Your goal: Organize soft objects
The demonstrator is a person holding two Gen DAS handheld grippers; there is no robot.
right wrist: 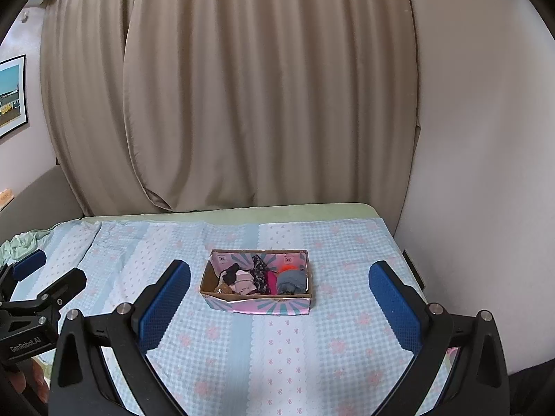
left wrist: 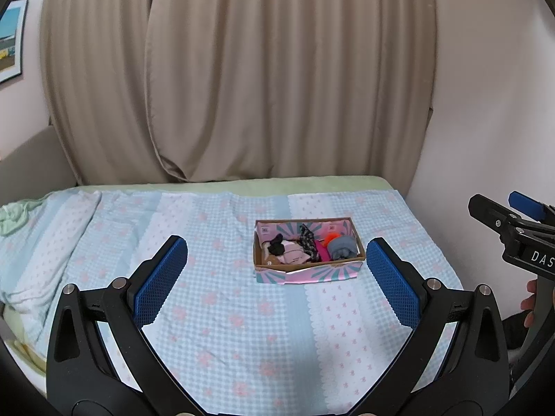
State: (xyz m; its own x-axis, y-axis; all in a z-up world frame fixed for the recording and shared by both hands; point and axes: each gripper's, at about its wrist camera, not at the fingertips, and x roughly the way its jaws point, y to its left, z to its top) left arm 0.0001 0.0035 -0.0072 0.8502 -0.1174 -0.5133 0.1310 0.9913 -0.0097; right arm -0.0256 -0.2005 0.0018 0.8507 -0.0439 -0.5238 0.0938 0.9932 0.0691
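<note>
Both claws, left claw (left wrist: pixel 277 277) and right claw (right wrist: pixel 279 303), are hanging spread apart and empty; the pink-and-teal cardboard box (right wrist: pixel 270 306) of soft clothes is sitting mid-frame on the checked bed (right wrist: pixel 295 364), long axis crosswise, roughly equally near both.

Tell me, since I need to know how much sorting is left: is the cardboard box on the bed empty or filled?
Filled. The box holds soft items side by side: a grey bundle, a dark patterned piece and a pale folded one.

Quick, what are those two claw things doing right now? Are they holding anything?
Left gripper: open, holding nothing, above the bedspread.
Right gripper: open, holding nothing, pointed toward the box of soft items.
</note>
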